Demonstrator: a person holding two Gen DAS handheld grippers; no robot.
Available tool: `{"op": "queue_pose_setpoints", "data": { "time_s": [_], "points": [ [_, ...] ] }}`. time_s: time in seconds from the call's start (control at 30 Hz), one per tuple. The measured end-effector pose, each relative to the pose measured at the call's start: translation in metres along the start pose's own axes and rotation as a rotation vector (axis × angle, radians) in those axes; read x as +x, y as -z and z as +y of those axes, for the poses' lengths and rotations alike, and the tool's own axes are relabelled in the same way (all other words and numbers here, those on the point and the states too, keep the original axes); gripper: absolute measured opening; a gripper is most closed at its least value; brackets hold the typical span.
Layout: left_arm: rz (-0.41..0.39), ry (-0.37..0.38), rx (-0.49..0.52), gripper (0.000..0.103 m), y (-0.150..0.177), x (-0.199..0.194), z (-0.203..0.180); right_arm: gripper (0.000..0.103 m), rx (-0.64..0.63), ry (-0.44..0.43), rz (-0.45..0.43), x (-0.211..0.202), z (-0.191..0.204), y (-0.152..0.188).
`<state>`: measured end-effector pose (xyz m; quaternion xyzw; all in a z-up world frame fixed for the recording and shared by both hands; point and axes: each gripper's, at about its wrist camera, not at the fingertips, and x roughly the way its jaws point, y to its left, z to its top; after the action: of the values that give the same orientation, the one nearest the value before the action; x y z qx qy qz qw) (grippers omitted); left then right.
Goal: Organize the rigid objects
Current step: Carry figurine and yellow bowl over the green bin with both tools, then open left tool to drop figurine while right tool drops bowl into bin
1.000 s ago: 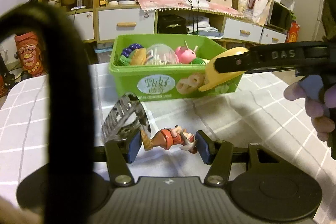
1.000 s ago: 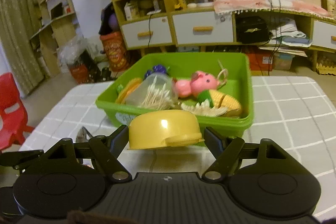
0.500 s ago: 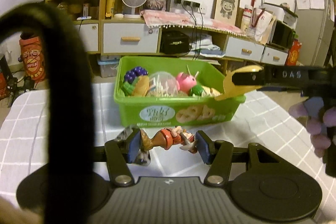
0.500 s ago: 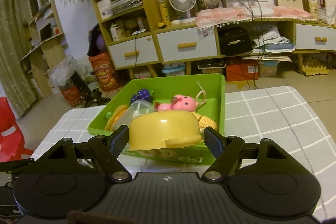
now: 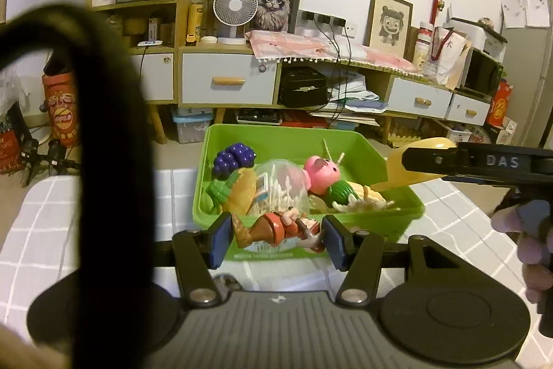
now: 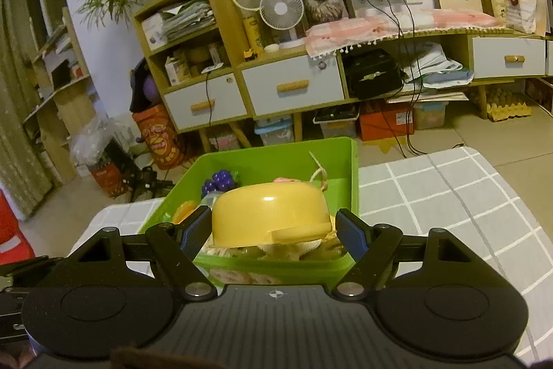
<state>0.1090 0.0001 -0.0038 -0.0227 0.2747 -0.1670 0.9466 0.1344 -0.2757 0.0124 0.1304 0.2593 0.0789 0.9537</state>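
Note:
A green bin (image 5: 283, 135) on the checked tablecloth holds purple toy grapes (image 5: 234, 157), a pink pig toy (image 5: 319, 173), a clear dome of cotton swabs (image 5: 280, 187) and toy corn. My left gripper (image 5: 276, 236) is shut on an orange toy figure (image 5: 276, 229), held above the bin's near wall. My right gripper (image 6: 273, 230) is shut on an upside-down yellow bowl (image 6: 269, 217), held over the bin (image 6: 266, 161). The bowl also shows in the left wrist view (image 5: 401, 166) at the bin's right end.
The tablecloth (image 6: 449, 196) runs to the right of the bin. Behind the table stand wooden drawer cabinets (image 5: 228, 82), fans and clutter on the floor. A black strap (image 5: 107, 161) blocks the left of the left wrist view.
Both grippers have risen with their loads and moved in over the bin. The metal grater seen on the table earlier has dropped out of view.

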Motion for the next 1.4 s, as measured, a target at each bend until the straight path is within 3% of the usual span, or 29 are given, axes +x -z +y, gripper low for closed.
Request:
{"op": "queue_pose_setpoints", "data": {
  "time_s": [0.5,0.8,1.1,1.17,1.2,1.23,1.4],
  "points": [
    [0.022,-0.014,-0.067,0.029,-0.027,0.077,-0.003,0.08,0.111,0.044,-0.028,0.021,-0.031,-0.015],
    [0.022,0.012,0.041,0.029,-0.027,0.099,-0.029,0.08,0.124,0.043,-0.015,0.029,-0.034,-0.012],
    [-0.014,0.021,0.031,0.03,-0.04,0.109,-0.031,0.08,0.18,0.027,-0.04,0.027,-0.039,-0.017],
    [0.009,0.009,0.071,0.041,-0.04,0.113,-0.033,0.087,0.199,0.023,-0.044,0.027,-0.042,-0.018],
    [0.012,-0.008,0.083,0.056,-0.039,0.114,-0.035,0.095,0.213,0.016,-0.039,0.027,-0.043,-0.018],
    [0.006,-0.021,0.096,0.067,-0.038,0.113,-0.037,0.096,0.228,0.011,-0.039,0.026,-0.045,-0.019],
    [0.011,-0.022,0.154,0.068,-0.033,0.108,-0.042,0.096,0.23,0.012,-0.032,0.025,-0.047,-0.019]
  ]
}}
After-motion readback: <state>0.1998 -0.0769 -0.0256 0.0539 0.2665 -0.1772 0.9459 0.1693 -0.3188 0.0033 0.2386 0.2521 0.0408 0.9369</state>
